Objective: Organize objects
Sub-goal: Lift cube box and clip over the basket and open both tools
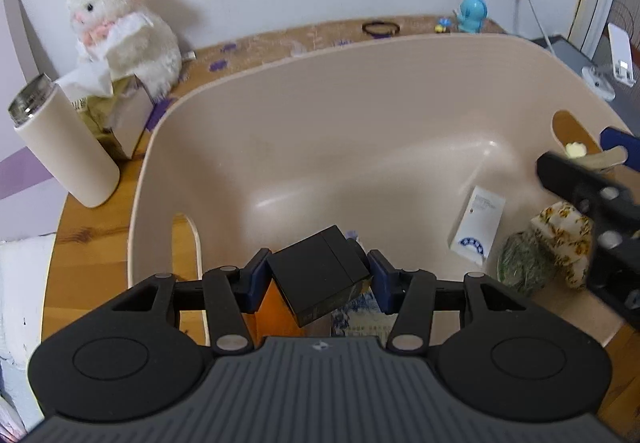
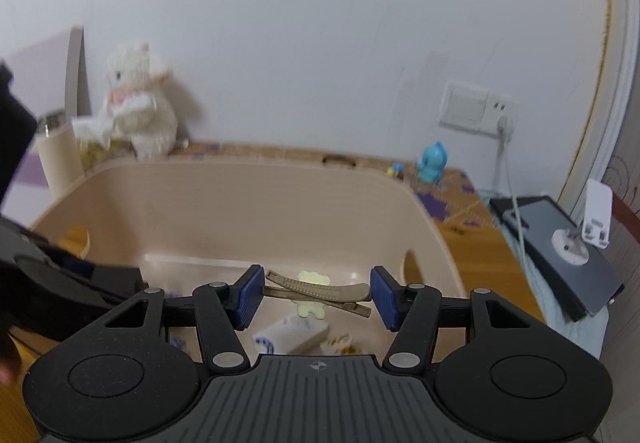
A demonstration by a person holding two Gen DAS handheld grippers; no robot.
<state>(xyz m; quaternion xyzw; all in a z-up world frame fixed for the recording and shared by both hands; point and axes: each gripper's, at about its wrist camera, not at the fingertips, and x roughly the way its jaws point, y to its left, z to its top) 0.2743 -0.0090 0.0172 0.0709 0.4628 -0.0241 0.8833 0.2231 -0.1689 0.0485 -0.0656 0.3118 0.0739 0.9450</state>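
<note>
A beige plastic basket [image 1: 360,59] stands on the wooden table. My left gripper [image 1: 318,275] is shut on a small black box [image 1: 320,273] held tilted over the basket's near rim. My right gripper [image 2: 316,295] is shut on a brown hair clip [image 2: 320,289] with a pale yellow bear charm, held above the basket [image 2: 240,179]. In the left wrist view the right gripper [image 1: 592,167] comes in from the right with the clip. Inside the basket lie a white box [image 1: 478,227], a floral fabric pouch [image 1: 566,239] and a green bundle [image 1: 524,263].
A white plush rabbit [image 1: 124,27], a tissue box [image 1: 108,111] and a beige thermos [image 1: 60,147] stand left of the basket. A black hair tie [image 1: 381,28] and a blue toy figure [image 1: 472,14] lie behind it. A tablet [image 2: 560,243] and a white stand [image 2: 596,219] sit at the right.
</note>
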